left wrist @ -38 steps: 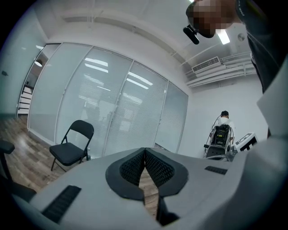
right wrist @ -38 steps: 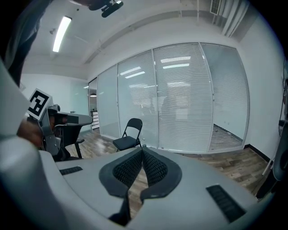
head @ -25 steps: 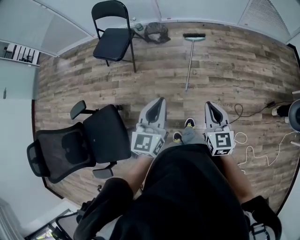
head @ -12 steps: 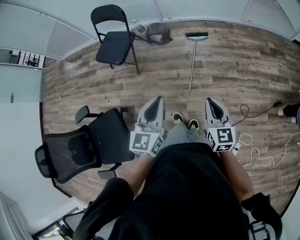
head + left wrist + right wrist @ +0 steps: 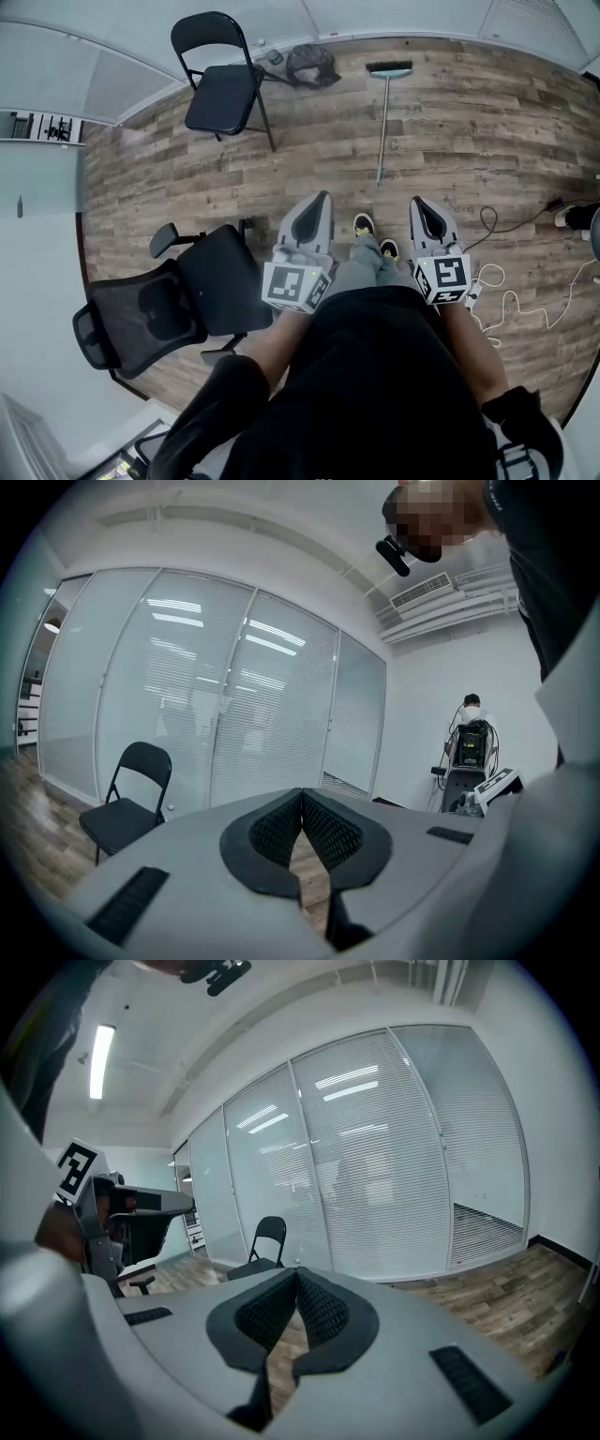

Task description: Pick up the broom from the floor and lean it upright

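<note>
head view: a person in a black top stands on a wood-plank floor (image 5: 487,141), holding a grey two-jaw gripper in each hand. the left gripper (image 5: 322,197) and right gripper (image 5: 418,202) point forward side by side, on either side of the person's shoes (image 5: 364,225), both with jaws pressed together on nothing. the long-handled broom with a teal-and-dark head (image 5: 382,127) lies flat on the floor ahead, well apart from both grippers, its head toward the far wall and its handle tip toward the person. a black folding chair (image 5: 223,94) stands at the upper left, with a dark bag (image 5: 312,64) against the wall between it and the broom head. a black mesh office chair (image 5: 178,300) sits just beside the left gripper, and a white cable (image 5: 511,305) loops on the floor at right.

left gripper view: the black ribbed pads meet at their tips, with only floor planks seen below them. the folding chair stands at left before a glass wall with blinds (image 5: 234,705), and another person (image 5: 472,733) stands far off at right.

right gripper view: the pads are closed together and hold nothing. the folding chair stands beyond them against the glass wall.
</note>
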Tool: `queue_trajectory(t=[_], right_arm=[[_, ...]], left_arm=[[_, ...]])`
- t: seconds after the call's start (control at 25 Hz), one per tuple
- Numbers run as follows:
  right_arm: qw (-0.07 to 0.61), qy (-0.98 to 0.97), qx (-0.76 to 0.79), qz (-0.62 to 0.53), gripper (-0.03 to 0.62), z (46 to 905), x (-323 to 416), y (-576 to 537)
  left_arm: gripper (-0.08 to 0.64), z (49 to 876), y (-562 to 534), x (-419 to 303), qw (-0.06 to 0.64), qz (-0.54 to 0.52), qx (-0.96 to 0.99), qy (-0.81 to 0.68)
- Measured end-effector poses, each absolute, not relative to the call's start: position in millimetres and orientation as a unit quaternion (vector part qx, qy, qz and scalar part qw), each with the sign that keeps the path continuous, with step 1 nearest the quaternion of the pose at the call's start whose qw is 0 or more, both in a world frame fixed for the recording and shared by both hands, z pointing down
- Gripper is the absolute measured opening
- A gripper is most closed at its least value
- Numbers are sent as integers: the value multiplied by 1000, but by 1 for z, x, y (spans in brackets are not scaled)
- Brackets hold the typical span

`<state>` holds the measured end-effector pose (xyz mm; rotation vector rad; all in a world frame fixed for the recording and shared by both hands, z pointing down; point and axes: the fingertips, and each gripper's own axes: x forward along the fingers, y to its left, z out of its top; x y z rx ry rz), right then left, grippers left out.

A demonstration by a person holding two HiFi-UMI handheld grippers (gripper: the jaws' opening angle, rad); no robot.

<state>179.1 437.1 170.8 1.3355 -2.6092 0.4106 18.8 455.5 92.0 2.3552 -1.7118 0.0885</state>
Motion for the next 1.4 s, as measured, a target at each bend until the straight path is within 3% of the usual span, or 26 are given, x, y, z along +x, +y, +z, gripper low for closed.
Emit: queue_trajectory(t=[0.72, 1.4], right_arm=[[126, -869, 458, 137, 14, 168, 116, 349], [124, -897, 392, 164, 14, 169, 140, 260]], left_arm=[[20, 102, 360, -47, 133, -13, 818, -560], [20, 116, 264, -19, 152, -1, 835, -529]])
